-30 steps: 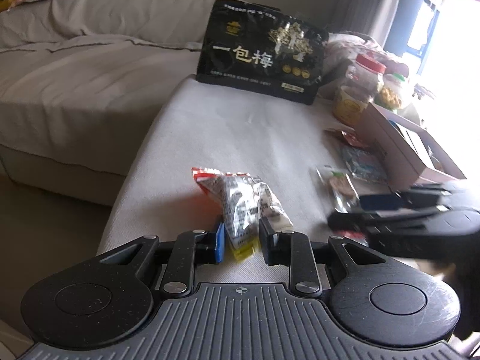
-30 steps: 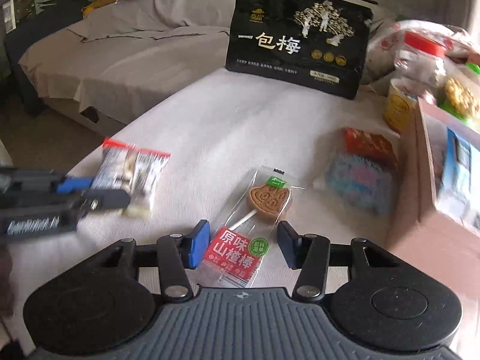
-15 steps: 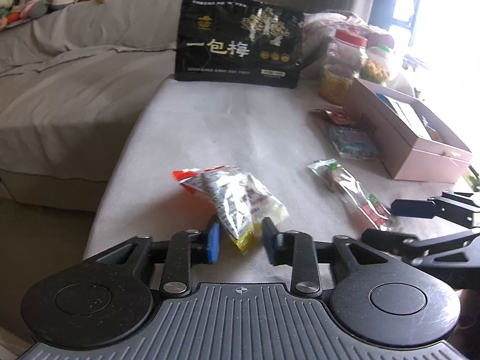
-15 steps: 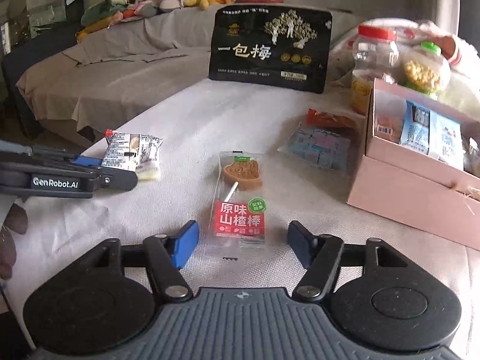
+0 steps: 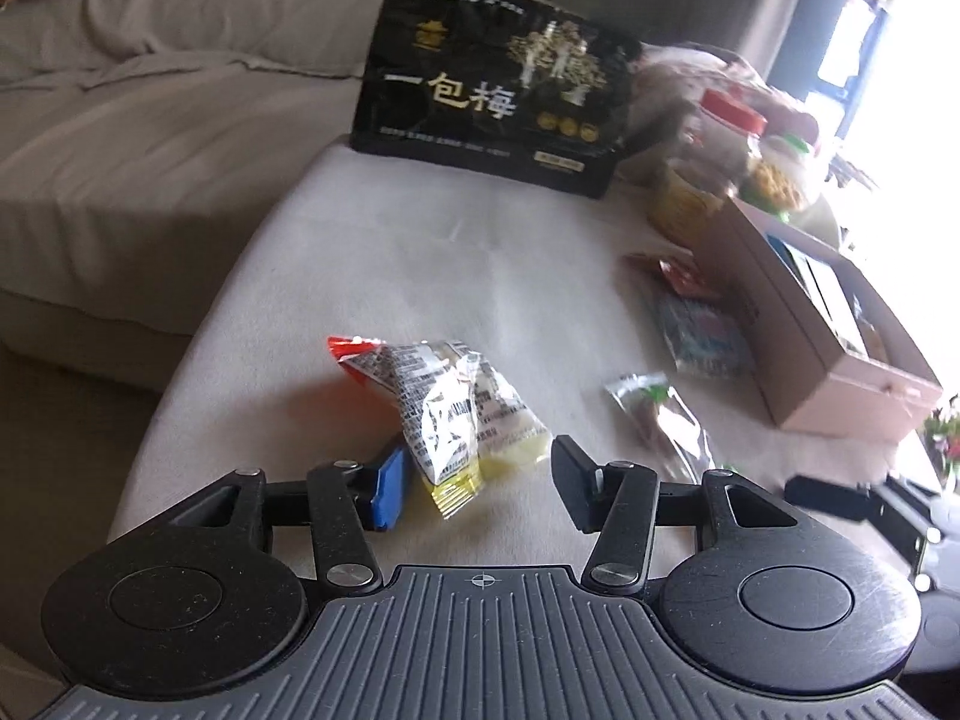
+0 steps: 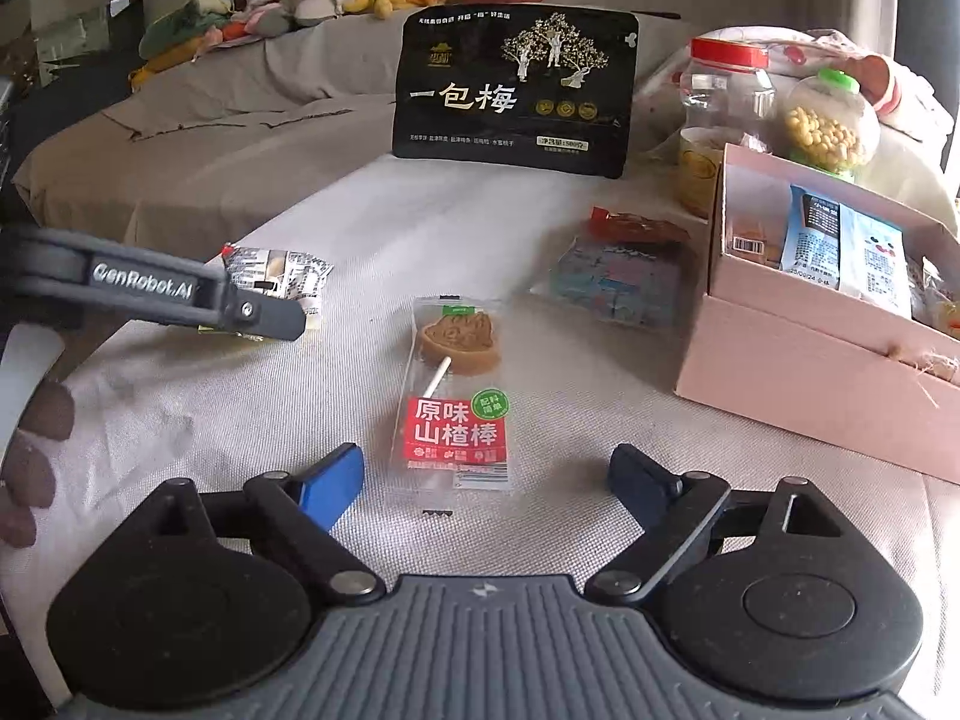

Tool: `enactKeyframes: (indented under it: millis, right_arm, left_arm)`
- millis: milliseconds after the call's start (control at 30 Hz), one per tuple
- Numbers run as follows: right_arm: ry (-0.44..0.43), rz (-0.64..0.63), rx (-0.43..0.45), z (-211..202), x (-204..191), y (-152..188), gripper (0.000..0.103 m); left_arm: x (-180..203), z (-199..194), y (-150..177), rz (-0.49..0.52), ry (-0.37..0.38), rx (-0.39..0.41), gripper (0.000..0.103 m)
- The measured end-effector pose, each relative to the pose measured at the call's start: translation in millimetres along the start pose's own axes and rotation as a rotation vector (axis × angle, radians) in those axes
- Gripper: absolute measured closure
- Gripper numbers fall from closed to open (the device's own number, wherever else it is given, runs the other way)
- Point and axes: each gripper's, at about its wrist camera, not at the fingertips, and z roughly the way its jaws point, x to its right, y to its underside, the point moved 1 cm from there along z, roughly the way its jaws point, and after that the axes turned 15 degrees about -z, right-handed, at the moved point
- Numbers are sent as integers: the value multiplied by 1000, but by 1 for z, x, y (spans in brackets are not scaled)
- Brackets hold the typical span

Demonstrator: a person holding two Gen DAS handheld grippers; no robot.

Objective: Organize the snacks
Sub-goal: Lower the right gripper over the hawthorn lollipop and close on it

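Note:
A silver snack packet with a red end (image 5: 456, 414) lies on the white-covered table (image 5: 420, 276). My left gripper (image 5: 480, 483) straddles its near end with jaws opening; the right pad stands clear of it. A clear lollipop packet with a red label (image 6: 456, 402) lies flat between the fingers of my right gripper (image 6: 486, 480), whose jaws are opening wide and touch nothing. In the right wrist view, the left gripper's fingers (image 6: 264, 315) reach in from the left over the silver packet (image 6: 282, 273).
An open pink box (image 6: 810, 372) holding packets stands at the right. A blue packet (image 6: 618, 276) and a red one (image 6: 636, 225) lie beside it. A big black bag (image 6: 516, 72) and jars (image 6: 726, 96) stand at the back. A grey sofa (image 5: 120, 150) runs along the left.
Both pairs of jaws have spread. The left one has let go of the silver packet's end. The right gripper has drawn back, leaving the lollipop packet flat on the table.

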Motion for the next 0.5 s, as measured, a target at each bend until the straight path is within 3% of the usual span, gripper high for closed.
enactKeyframes:
  millis: [267,400,500]
  right_arm:
    - [-2,1,3,-1,0,1,13]
    - [-13,1,2,0,0,0,10]
    - [-20,4,4,-1,1,0,9]
  left_arm:
    - [0,-9,-2,-11,-43,32,48]
    - [-1,-15,-13,-34,-94,92,48]
    - [8,-2,-23,24,-161,113,48]
